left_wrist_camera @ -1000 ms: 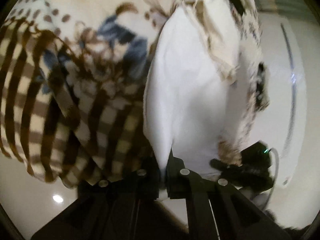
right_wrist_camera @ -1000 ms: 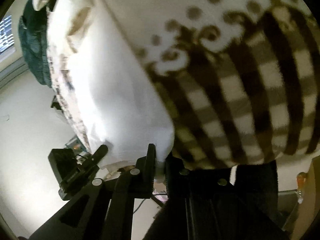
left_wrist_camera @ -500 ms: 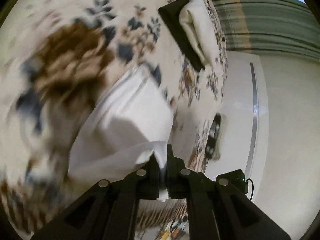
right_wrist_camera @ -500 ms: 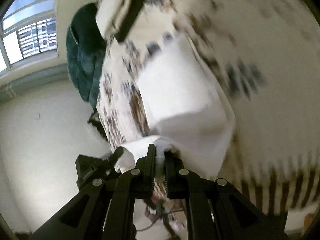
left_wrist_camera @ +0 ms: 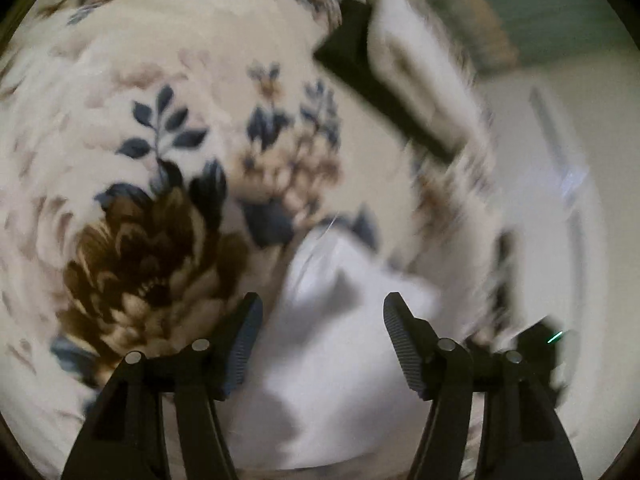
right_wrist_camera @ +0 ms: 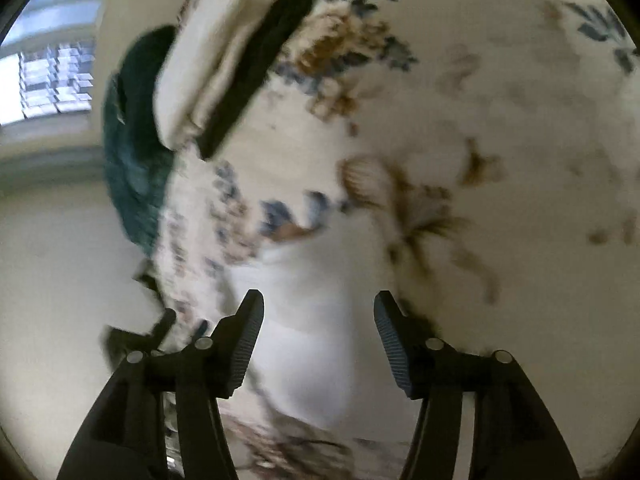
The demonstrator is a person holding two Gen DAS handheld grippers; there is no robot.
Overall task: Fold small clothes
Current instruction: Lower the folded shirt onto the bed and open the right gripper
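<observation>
A small white garment (left_wrist_camera: 340, 360) lies on the floral blanket (left_wrist_camera: 160, 120), bunched and blurred, just beyond my left gripper (left_wrist_camera: 322, 320), which is open and empty above it. In the right wrist view the same white garment (right_wrist_camera: 312, 340) lies between and beyond the fingers of my right gripper (right_wrist_camera: 318, 318), which is also open and empty. The garment rests near the blanket's edge.
A stack of folded clothes, black (left_wrist_camera: 384, 92) and cream (left_wrist_camera: 420, 68), sits farther back on the blanket; it also shows in the right wrist view (right_wrist_camera: 224, 72). A dark green cloth (right_wrist_camera: 136, 148) hangs at the blanket's edge. Pale floor (right_wrist_camera: 52, 260) lies beyond.
Both grippers held the white garment shut and carried it down onto the floral blanket. Now both have opened and let it go; it lies on the blanket.
</observation>
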